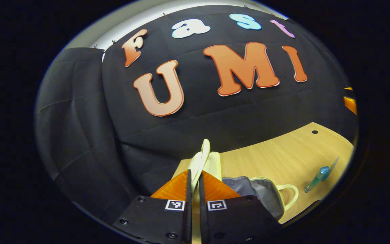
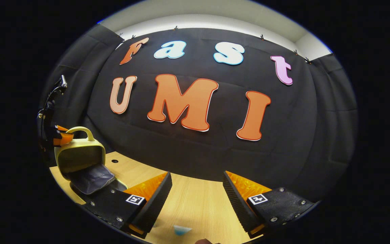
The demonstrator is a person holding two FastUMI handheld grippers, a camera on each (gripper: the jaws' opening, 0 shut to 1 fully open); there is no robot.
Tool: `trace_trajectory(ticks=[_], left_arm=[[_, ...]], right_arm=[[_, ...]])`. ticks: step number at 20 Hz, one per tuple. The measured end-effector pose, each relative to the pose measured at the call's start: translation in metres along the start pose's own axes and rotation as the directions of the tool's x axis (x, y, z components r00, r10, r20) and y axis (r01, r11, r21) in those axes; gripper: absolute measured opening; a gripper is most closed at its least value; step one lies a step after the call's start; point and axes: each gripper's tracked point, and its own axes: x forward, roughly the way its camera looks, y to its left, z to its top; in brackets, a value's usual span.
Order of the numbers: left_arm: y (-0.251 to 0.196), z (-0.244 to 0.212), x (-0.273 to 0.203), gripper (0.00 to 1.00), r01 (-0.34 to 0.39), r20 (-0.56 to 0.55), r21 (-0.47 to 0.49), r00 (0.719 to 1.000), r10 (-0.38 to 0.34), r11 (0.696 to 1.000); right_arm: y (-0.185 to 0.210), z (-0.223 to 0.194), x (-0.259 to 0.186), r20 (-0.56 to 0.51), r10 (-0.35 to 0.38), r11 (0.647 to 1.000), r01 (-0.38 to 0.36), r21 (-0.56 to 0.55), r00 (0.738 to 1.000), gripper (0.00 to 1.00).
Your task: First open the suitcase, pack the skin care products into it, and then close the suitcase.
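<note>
In the left gripper view, the left claw is clamped on the raised lid of the pale yellow suitcase, both fingers pressing its thin edge from either side. The lid stands upright near the tabletop's back edge, against the booth's black wall. Below and beside the fingers the suitcase lies open, showing grey lining and a pale carry handle. A slim blue skin care bottle lies on the bare wood well apart from the suitcase, toward the tabletop's far side.

In the right gripper view, the right claw hangs over the light wood with its fingers wide apart and nothing between them. A small blue-tipped item sits on the wood just below the fingers; what it is cannot be told. Off at the tabletop's far end the suitcase stands open, lid up, grey lining spilling forward, with the left claw gripping the lid's top beside the handle.
</note>
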Motion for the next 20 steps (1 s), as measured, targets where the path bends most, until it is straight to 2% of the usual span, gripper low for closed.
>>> trace_trajectory(ticks=[3, 7, 13, 16, 20], left_arm=[[0.024, -0.009, 0.004, 0.1, -0.037, -0.009, -0.003, 0.999, 0.037, 0.999], [0.083, -0.034, 0.017, 0.1, -0.1, -0.054, -0.021, 0.994, 0.099, 0.995], [0.133, -0.09, 0.04, 0.1, -0.138, -0.138, 0.025, 0.981, 0.14, 0.99], [0.162, -0.129, 0.062, 0.1, -0.157, -0.215, 0.067, 0.962, 0.168, 0.985], [0.18, -0.201, 0.082, 0.1, -0.149, -0.337, 0.1, 0.925, 0.174, 0.984]], right_arm=[[0.012, 0.001, 0.003, -0.006, 0.004, 1.0, -0.004, -0.004, 1.0, 0.95], [0.02, -0.005, 0.001, -0.039, -0.017, 0.999, 0.019, 0.05, 0.999, 0.95], [0.031, -0.011, 0.0, -0.074, -0.063, 0.998, 0.063, 0.008, 0.995, 0.96], [0.041, -0.009, -0.001, -0.075, -0.08, 0.997, 0.081, 0.01, 0.994, 0.95], [0.064, -0.007, 0.001, -0.082, -0.073, 0.997, 0.073, -0.003, 0.994, 0.95]])
